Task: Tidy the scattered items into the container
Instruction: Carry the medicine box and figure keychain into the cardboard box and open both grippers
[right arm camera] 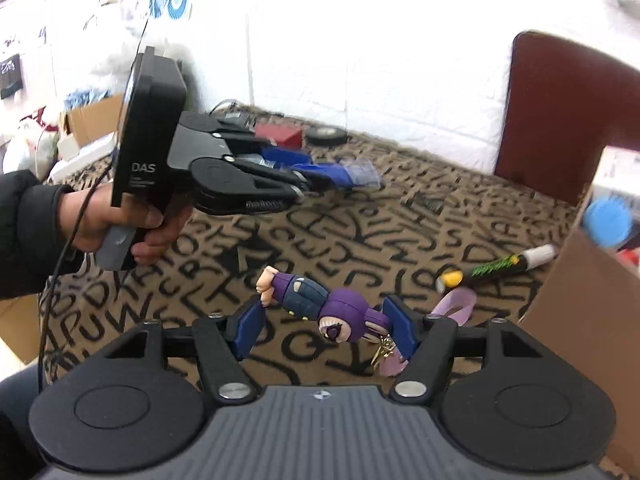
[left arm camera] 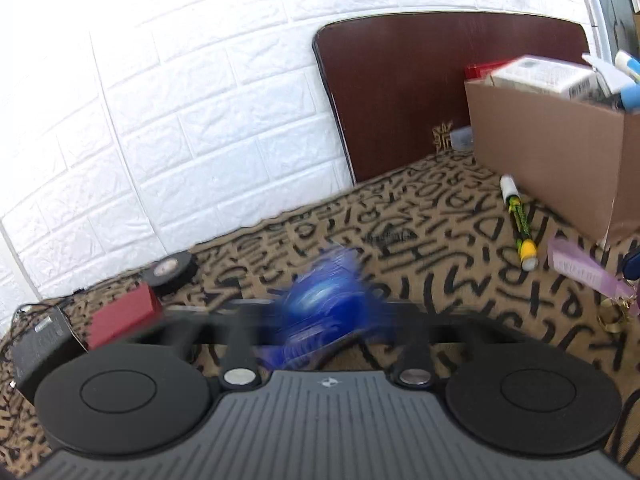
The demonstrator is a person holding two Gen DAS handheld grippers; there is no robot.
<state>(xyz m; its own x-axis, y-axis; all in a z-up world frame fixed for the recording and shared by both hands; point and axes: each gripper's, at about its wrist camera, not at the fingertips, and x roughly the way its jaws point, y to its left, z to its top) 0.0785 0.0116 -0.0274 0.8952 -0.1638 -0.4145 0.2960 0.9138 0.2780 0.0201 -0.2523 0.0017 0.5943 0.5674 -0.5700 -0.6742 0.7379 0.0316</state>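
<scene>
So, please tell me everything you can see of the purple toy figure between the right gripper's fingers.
The purple figure looks like moulded plastic: a round purple hooded head, dark blue body, pale feet. It lies sideways, head toward the right pad, above the patterned cloth. A gold clasp and lilac strap hang below its head. The right gripper appears shut on it.

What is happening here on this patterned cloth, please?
A person is tidying small things into a brown cardboard box using two handheld grippers. The left gripper is shut on a blurred blue plastic item, raised above the cloth. The right gripper has a purple keychain figure between its blue pads; whether they press on it is unclear. A green and yellow pen lies beside the box.
</scene>
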